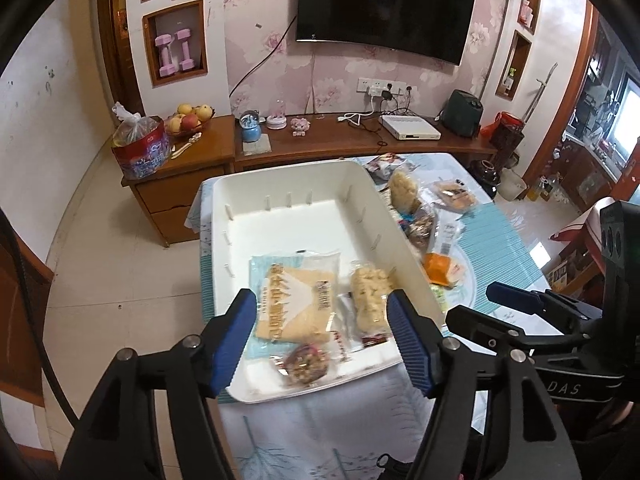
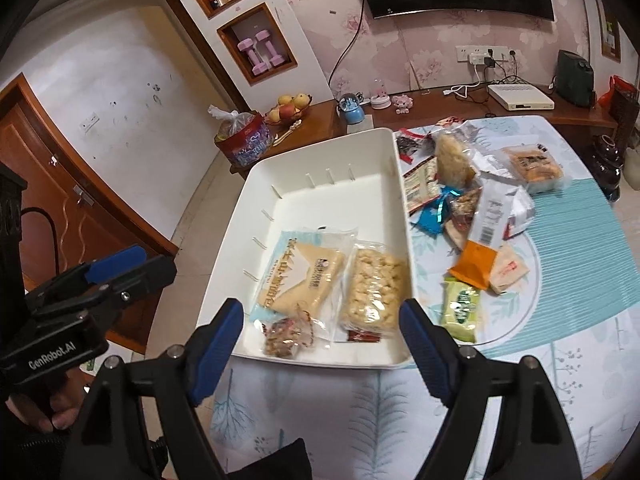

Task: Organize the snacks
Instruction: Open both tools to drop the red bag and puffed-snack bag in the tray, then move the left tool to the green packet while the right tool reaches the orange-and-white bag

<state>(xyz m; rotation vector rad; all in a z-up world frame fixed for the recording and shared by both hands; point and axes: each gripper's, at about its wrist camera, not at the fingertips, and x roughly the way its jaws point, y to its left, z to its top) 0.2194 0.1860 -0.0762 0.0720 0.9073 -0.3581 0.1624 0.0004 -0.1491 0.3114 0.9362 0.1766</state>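
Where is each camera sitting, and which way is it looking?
Left wrist: rides on the left gripper, looking forward and down over the near end of the white bin; its blue fingers frame the view, and the right gripper shows at the right edge.
Right wrist: rides on the right gripper, facing the same bin and the loose snacks on the table; the left gripper and a hand show at left.
Shared: bin, TV wall, pink dumbbells.

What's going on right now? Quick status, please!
Left gripper and right gripper open, empty, above the white bin. Three snacks inside; a pile of snacks waits on the table. Nothing blocking.
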